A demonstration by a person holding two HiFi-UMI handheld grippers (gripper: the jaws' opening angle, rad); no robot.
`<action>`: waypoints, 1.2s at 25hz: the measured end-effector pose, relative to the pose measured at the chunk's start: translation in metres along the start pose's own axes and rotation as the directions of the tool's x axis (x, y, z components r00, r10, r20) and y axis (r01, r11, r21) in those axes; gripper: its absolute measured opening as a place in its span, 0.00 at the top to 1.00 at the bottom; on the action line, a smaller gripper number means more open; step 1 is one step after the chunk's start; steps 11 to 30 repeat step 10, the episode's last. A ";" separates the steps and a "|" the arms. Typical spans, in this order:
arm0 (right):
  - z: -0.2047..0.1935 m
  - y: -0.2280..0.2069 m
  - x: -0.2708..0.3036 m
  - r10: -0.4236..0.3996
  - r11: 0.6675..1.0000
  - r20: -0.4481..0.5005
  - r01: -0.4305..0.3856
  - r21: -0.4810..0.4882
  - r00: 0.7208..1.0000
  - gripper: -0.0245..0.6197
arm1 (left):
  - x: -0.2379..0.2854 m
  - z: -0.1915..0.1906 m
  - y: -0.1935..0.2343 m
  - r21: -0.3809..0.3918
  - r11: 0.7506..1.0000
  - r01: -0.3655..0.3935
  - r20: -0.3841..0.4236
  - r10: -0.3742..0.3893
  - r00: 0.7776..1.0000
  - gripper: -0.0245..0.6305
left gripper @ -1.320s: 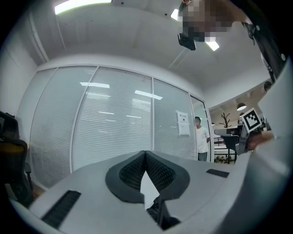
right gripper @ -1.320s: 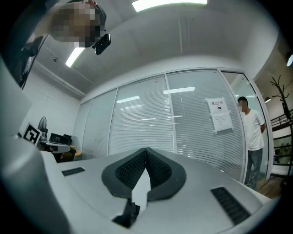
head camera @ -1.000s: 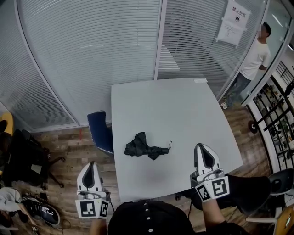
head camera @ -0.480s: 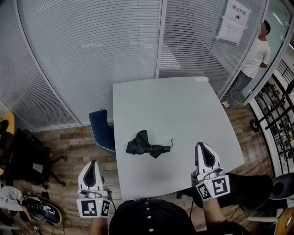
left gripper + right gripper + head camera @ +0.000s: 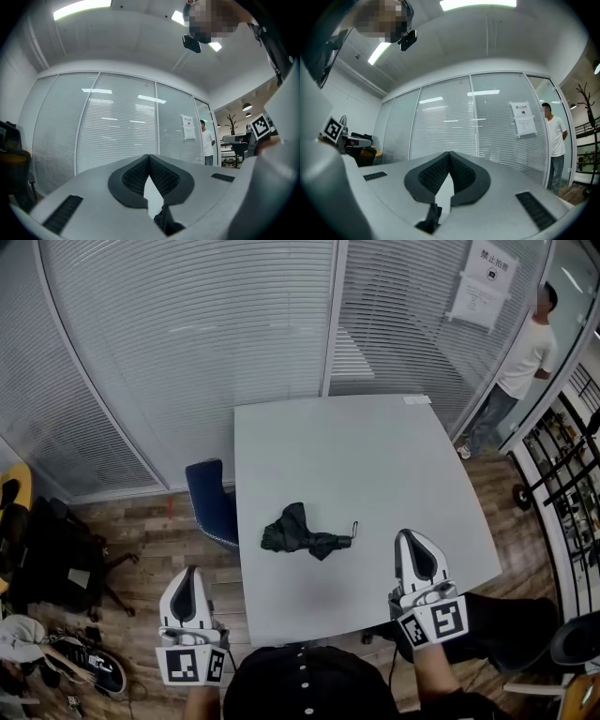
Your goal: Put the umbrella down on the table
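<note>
A folded black umbrella (image 5: 305,532) lies on the white table (image 5: 375,456), left of the table's middle and toward its near edge. Nothing touches it. My left gripper (image 5: 187,574) hangs level over the floor, off the table's near left corner, its pads closed together with nothing between them. My right gripper (image 5: 411,536) hovers over the table's near right edge, shut and empty too. In the left gripper view the umbrella (image 5: 165,220) shows as a dark shape below the closed left gripper (image 5: 149,157). The right gripper view has the umbrella (image 5: 431,219) low under the closed right gripper (image 5: 450,154).
A blue chair (image 5: 208,503) stands against the table's left side. Glass walls with blinds (image 5: 187,352) close off the back. A person in a white shirt (image 5: 523,360) stands at the back right. A black chair (image 5: 56,559) and shoes (image 5: 84,667) sit on the floor at left.
The head view has drifted slightly. The umbrella and both grippers keep their places.
</note>
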State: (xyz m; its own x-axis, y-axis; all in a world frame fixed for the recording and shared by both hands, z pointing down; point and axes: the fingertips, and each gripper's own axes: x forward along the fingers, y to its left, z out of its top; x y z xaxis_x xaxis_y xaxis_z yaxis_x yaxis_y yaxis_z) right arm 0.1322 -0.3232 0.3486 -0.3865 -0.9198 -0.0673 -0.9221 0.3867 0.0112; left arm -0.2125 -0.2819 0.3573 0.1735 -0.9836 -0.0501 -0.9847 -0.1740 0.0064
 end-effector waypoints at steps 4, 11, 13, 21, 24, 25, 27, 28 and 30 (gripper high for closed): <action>0.000 0.004 0.001 0.009 1.000 -0.004 -0.009 -0.012 1.000 0.92 | -0.003 -0.004 0.003 -0.006 1.000 -0.003 -0.008 0.003 1.000 0.94; -0.003 0.007 0.006 0.023 1.000 -0.008 -0.023 -0.018 1.000 0.92 | -0.004 -0.007 0.002 -0.008 1.000 -0.005 -0.013 0.005 1.000 0.94; -0.003 0.007 0.006 0.023 1.000 -0.008 -0.023 -0.018 1.000 0.92 | -0.004 -0.007 0.002 -0.008 1.000 -0.005 -0.013 0.005 1.000 0.94; -0.003 0.007 0.006 0.023 1.000 -0.008 -0.023 -0.018 1.000 0.92 | -0.004 -0.007 0.002 -0.008 1.000 -0.005 -0.013 0.005 1.000 0.94; -0.003 0.007 0.006 0.023 1.000 -0.008 -0.023 -0.018 1.000 0.92 | -0.004 -0.007 0.002 -0.008 1.000 -0.005 -0.013 0.005 1.000 0.94; -0.003 0.007 0.006 0.023 1.000 -0.008 -0.023 -0.018 1.000 0.92 | -0.004 -0.007 0.002 -0.008 1.000 -0.005 -0.013 0.005 1.000 0.94; -0.003 0.007 0.006 0.023 1.000 -0.008 -0.023 -0.018 1.000 0.92 | -0.004 -0.007 0.002 -0.008 1.000 -0.005 -0.013 0.005 1.000 0.94; -0.003 0.007 0.006 0.023 1.000 -0.008 -0.023 -0.018 1.000 0.92 | -0.004 -0.007 0.002 -0.008 1.000 -0.005 -0.013 0.005 1.000 0.94; -0.003 0.007 0.006 0.023 1.000 -0.008 -0.023 -0.018 1.000 0.92 | -0.004 -0.007 0.002 -0.008 1.000 -0.005 -0.013 0.005 1.000 0.94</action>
